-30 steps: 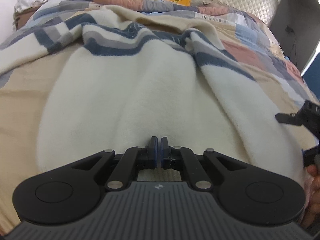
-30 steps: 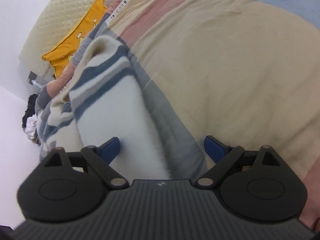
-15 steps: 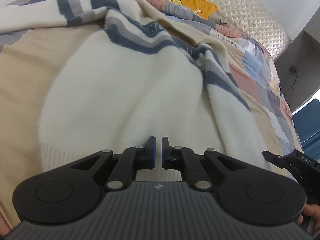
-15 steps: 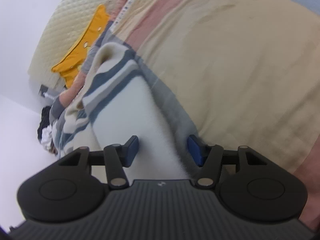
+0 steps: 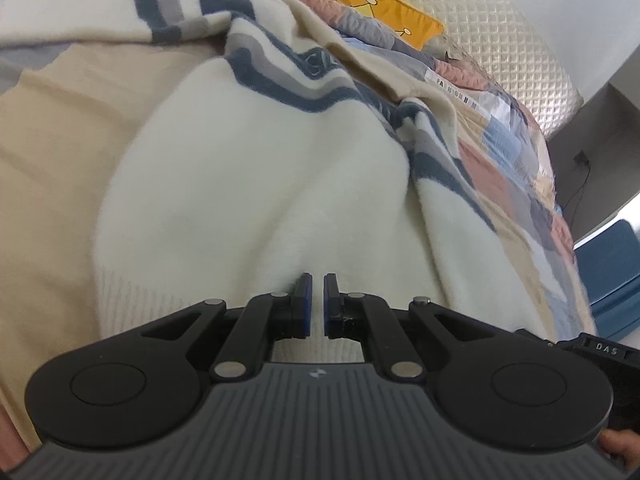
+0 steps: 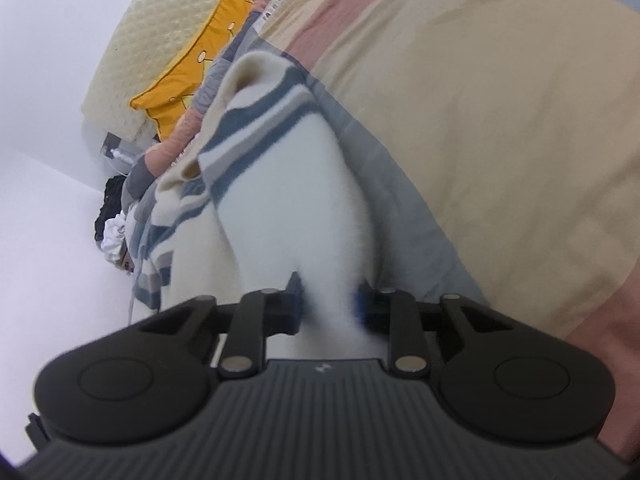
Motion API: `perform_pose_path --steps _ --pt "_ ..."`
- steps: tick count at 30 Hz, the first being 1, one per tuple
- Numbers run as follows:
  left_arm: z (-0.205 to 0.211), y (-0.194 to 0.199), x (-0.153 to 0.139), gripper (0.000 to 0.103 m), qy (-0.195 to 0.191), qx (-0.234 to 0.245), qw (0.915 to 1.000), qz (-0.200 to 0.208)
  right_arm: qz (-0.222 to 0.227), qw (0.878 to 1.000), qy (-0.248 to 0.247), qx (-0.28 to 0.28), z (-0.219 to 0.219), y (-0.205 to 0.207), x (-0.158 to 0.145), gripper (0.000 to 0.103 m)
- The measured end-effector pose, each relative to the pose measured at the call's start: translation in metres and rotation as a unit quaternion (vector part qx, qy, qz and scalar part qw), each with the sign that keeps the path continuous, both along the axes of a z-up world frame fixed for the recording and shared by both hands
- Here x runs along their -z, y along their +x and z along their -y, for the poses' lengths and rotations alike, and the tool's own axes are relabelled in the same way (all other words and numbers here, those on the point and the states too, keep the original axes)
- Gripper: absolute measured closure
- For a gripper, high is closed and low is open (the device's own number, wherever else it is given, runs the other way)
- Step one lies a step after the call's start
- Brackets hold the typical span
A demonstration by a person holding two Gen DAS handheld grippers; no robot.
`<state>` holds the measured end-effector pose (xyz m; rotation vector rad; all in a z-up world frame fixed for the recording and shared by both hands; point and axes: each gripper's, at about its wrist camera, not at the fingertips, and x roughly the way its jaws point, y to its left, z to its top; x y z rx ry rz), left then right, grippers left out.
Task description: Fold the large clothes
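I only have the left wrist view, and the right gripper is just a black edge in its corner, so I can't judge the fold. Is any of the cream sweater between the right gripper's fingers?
Observer: Yes. The right gripper has a thick fold of the fluffy cream sweater with blue and grey stripes between its fingers, and its jaws are closing on it.
Operator: Which part is that fold?
Observer: Probably a sleeve: a long strip whose striped far end curls over on the patchwork quilt.
Operator: Anything beyond it?
Observer: A small pile of dark and white clothes sits at the bed's far edge, by the wall.
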<state>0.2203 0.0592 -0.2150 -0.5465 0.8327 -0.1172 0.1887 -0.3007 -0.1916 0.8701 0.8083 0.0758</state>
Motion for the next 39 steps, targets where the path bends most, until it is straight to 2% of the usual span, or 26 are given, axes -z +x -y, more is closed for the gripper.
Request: perform_pose_path --steps 7,12,17,20,23,25,27,30,32,34,36,37,39 --pt "0.0 0.001 0.001 0.098 -0.006 0.003 1.0 -0.002 0.031 0.993 -0.103 -0.048 0.036 0.032 -0.055 0.086" --pt "-0.001 0.005 0.004 0.098 -0.005 0.0 1.0 -0.005 0.035 0.983 -0.178 -0.038 0.091 0.064 -0.099 0.089" --pt "0.001 0.006 0.003 0.098 -0.001 0.001 1.0 -0.001 0.034 0.966 -0.257 -0.011 0.137 0.117 -0.146 0.089" --pt "0.003 0.007 0.0 0.098 0.012 0.002 0.9999 0.008 0.047 0.941 -0.334 0.013 0.152 0.162 -0.176 0.089" --pt "0.004 0.006 -0.006 0.098 0.019 -0.002 0.9995 0.025 0.062 0.932 -0.353 0.051 0.172 0.201 -0.2 0.089" --pt "0.002 0.006 -0.011 0.098 0.024 -0.005 0.9991 0.035 0.074 0.925 -0.366 0.066 0.183 0.223 -0.206 0.089" --pt "0.001 0.008 -0.015 0.098 0.022 -0.01 0.9988 0.042 0.067 0.918 -0.384 0.076 0.195 0.246 -0.202 0.089" --pt "-0.002 0.014 -0.018 0.098 0.033 -0.016 0.998 0.052 0.05 0.919 -0.379 0.092 0.222 0.274 -0.177 0.089" --pt "-0.002 0.02 -0.02 0.098 0.057 -0.024 0.9964 0.058 0.025 0.922 -0.374 0.099 0.238 0.294 -0.149 0.087" --pt "-0.004 0.026 -0.019 0.098 0.08 -0.037 0.9942 0.061 -0.002 0.933 -0.339 0.118 0.26 0.308 -0.114 0.087" --pt "-0.01 0.034 -0.018 0.098 0.083 -0.046 0.9936 0.062 -0.019 0.941 -0.315 0.126 0.273 0.317 -0.082 0.085" --pt "-0.013 0.036 -0.017 0.098 0.081 -0.051 0.9934 0.063 -0.023 0.942 -0.312 0.124 0.279 0.32 -0.065 0.085" --pt "-0.018 0.039 -0.011 0.098 0.078 -0.066 0.9932 0.054 -0.025 0.939 -0.323 0.113 0.282 0.324 -0.037 0.078"
